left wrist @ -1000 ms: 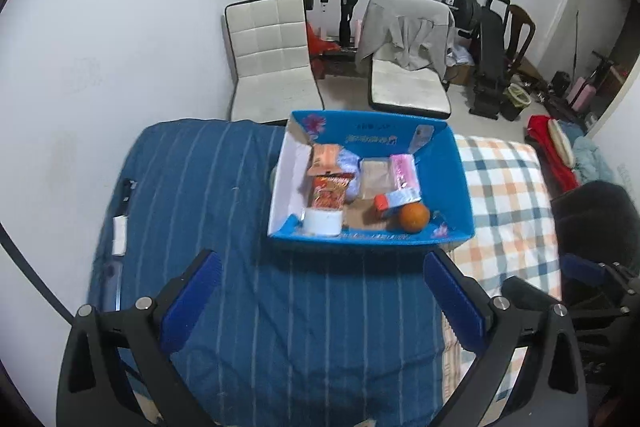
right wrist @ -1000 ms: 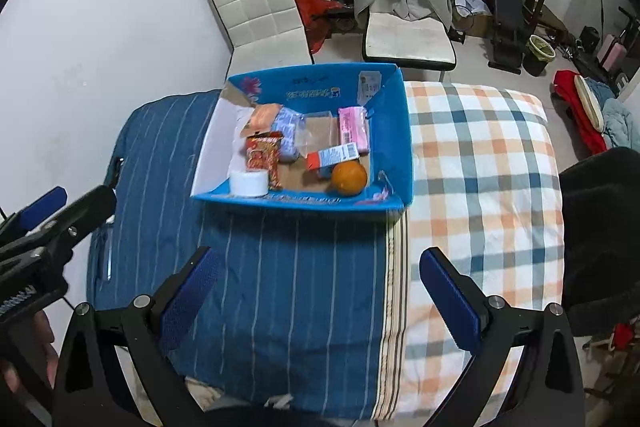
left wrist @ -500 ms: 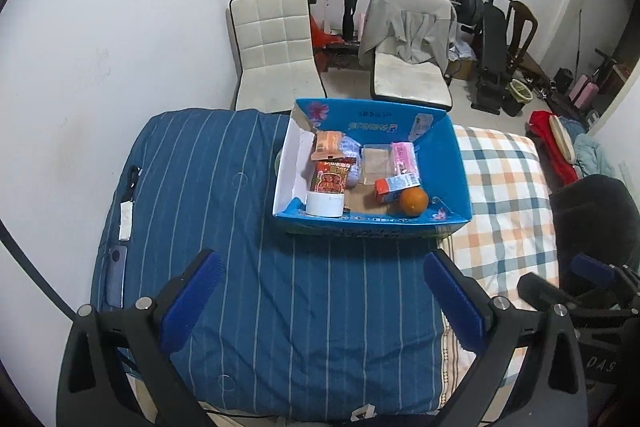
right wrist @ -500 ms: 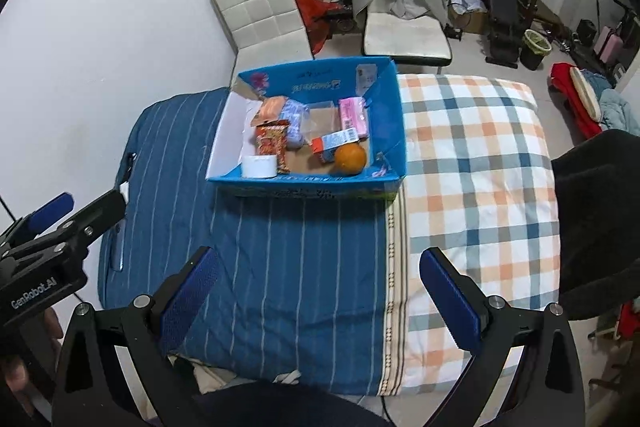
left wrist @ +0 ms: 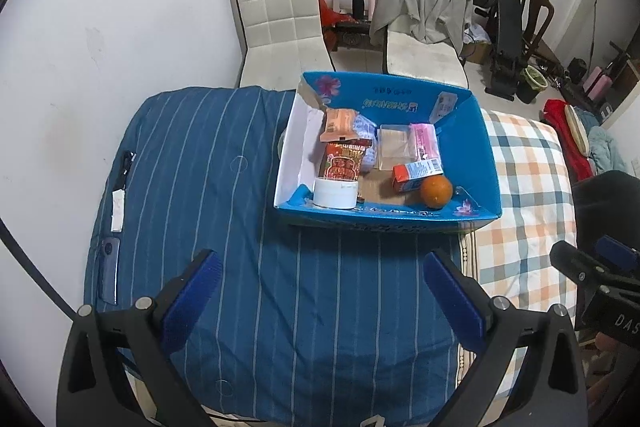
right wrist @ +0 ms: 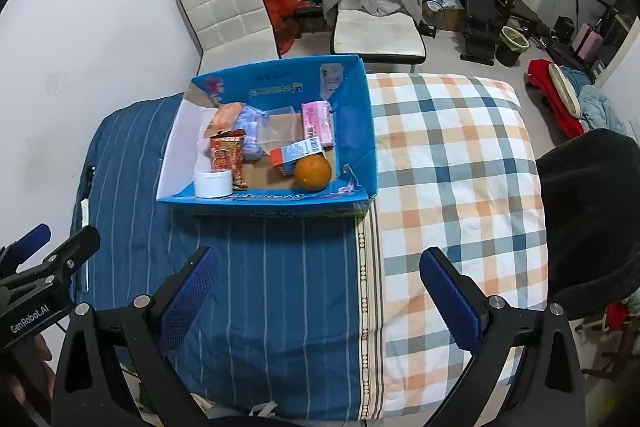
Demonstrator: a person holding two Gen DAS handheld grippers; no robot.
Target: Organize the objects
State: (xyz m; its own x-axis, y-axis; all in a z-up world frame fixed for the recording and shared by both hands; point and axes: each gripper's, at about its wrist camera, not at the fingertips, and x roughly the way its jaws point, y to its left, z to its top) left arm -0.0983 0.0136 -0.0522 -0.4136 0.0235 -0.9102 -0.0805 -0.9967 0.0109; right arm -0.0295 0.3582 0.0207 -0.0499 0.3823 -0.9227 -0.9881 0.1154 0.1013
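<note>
A blue cardboard box (left wrist: pixel 486 163) (right wrist: pixel 366 123) sits on the bed at the far middle. Inside lie an orange (left wrist: pixel 436 191) (right wrist: pixel 313 173), a white tape roll (left wrist: pixel 335 193) (right wrist: pixel 213 183), a red snack packet (left wrist: pixel 343 163) (right wrist: pixel 228 159), an orange-and-blue carton (left wrist: pixel 416 173) (right wrist: pixel 294 155), a pink packet (left wrist: pixel 425 141) (right wrist: pixel 317 123) and other wrapped items. My left gripper (left wrist: pixel 318 297) is open and empty, above the blue striped cover in front of the box. My right gripper (right wrist: pixel 318 297) is open and empty, above the seam between the covers.
The bed has a blue striped cover (left wrist: pixel 192 163) on the left and a checked cover (right wrist: pixel 452 163) on the right. A phone (left wrist: pixel 108 269) and a lanyard lie at the bed's left edge. Two white chairs (left wrist: pixel 280 23) and gym gear stand behind. A black chair (right wrist: pixel 592 219) stands right.
Both grippers have pulled back and up from the box, so the box looks smaller and more of the bed shows. Both stay open and empty.
</note>
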